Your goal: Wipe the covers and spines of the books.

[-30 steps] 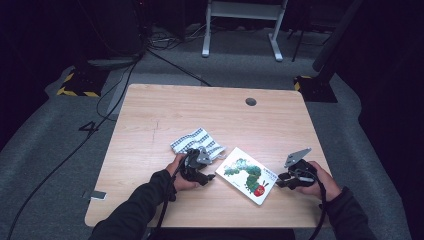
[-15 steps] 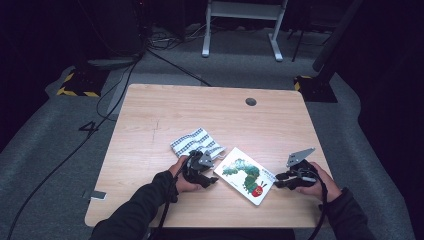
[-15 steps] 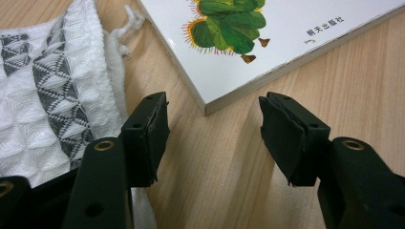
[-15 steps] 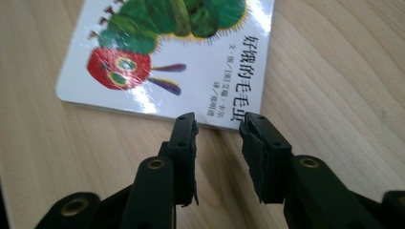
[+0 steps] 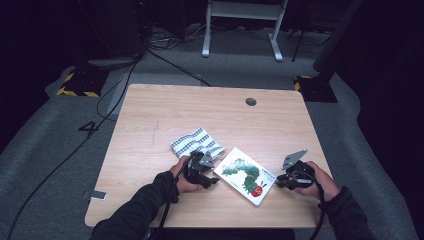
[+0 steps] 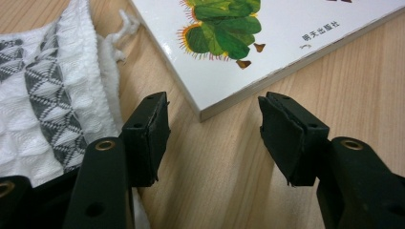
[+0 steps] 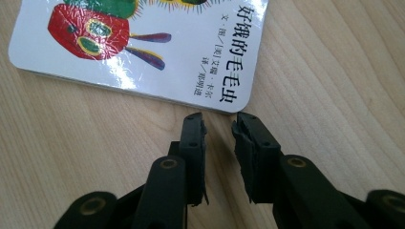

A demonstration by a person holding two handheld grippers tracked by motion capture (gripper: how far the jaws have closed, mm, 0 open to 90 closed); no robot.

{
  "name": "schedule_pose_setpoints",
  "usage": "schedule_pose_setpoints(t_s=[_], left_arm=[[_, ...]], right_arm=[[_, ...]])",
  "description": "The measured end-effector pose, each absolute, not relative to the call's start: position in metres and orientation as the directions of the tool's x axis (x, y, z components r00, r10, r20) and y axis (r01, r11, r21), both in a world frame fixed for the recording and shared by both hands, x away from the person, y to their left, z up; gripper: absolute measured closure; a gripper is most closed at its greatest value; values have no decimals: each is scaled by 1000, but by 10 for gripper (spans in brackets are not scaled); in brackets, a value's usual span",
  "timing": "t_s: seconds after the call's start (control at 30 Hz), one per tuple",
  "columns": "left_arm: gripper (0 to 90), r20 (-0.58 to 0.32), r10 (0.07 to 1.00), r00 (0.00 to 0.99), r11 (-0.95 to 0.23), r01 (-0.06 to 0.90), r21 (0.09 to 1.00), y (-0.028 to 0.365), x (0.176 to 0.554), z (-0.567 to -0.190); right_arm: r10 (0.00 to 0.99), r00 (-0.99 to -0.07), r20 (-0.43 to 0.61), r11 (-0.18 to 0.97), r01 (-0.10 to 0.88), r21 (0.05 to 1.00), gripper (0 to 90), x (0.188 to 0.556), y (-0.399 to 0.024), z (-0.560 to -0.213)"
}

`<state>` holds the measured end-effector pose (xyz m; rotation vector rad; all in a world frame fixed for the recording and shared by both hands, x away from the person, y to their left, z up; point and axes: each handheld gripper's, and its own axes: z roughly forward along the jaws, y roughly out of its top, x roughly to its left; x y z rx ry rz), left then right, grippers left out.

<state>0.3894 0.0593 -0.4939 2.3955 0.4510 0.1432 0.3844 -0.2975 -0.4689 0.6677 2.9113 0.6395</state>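
Book (image 6: 248, 43) cut off by top and right edges in left gripper view; only caterpillar's tail end and one corner show. In right gripper view the book (image 7: 143, 52) runs off the top edge, title partly lost. Cloth (image 6: 52, 95) cut off at left, its lower part behind the jaw. High view: part of cloth (image 5: 195, 142) hidden under left gripper (image 5: 212, 172); cover lettering too small to read.

Chinese title "好饿的毛毛虫" on the white picture book (image 7: 143, 52), publisher mark "明天出版社" at its edge.
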Motion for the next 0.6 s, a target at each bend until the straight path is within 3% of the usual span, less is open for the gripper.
schedule_pose_setpoints(t_s=[0.6], left_arm=[[434,-25,352,936,-698,281,658,59,389,-495]], right_arm=[[431,-894,124,720,423,550,750,386,-306,-468]])
